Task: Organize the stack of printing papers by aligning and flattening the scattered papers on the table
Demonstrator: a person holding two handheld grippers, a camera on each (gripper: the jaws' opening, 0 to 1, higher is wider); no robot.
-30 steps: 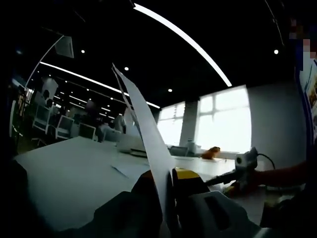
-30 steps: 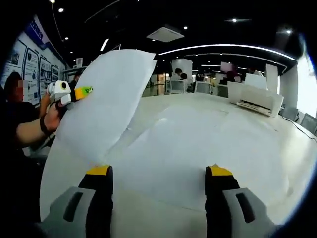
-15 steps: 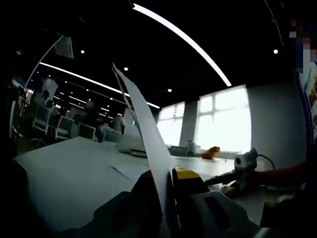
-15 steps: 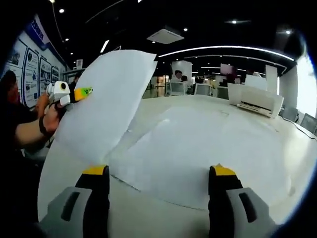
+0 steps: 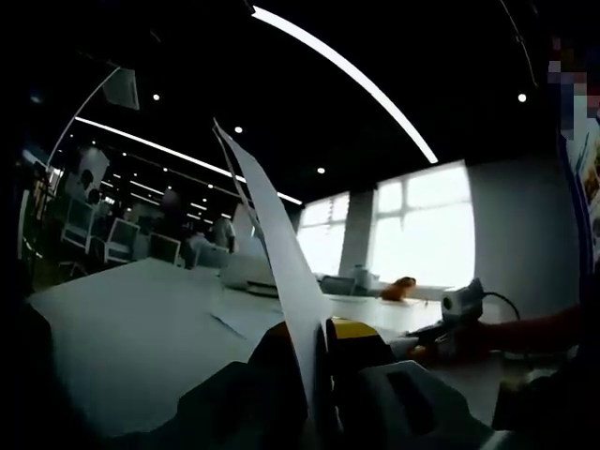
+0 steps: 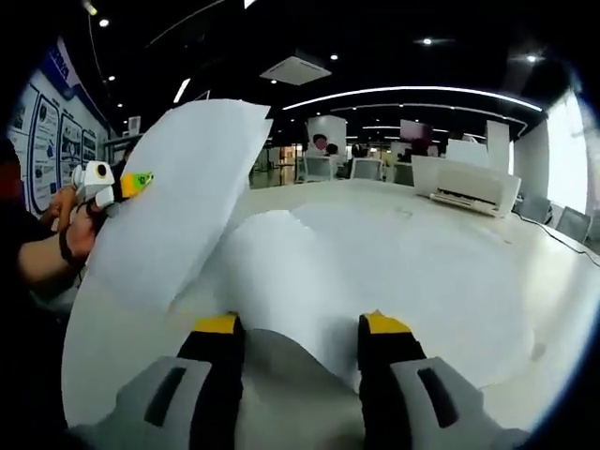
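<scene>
The left hand-held gripper (image 5: 314, 349) is clenched on a sheet of paper (image 5: 272, 253), jaws pinching its lower edge; the sheet stands nearly upright and runs toward 11 o'clock in the left gripper view. Out at 3 o'clock, the right hand-held gripper (image 5: 448, 317) hovers over the desk (image 5: 122, 328), gripped by a person's hand (image 5: 487, 335).

In the right gripper view, the right hand-held gripper (image 6: 302, 328) has its jaws apart, and a second sheet (image 6: 300, 272) curls up between them; whether they touch it cannot be told. At 10 o'clock the left hand-held gripper (image 6: 111, 180) holds the raised sheet (image 6: 169, 216). A white printer (image 6: 466, 186) sits on the desk at 2 o'clock.
</scene>
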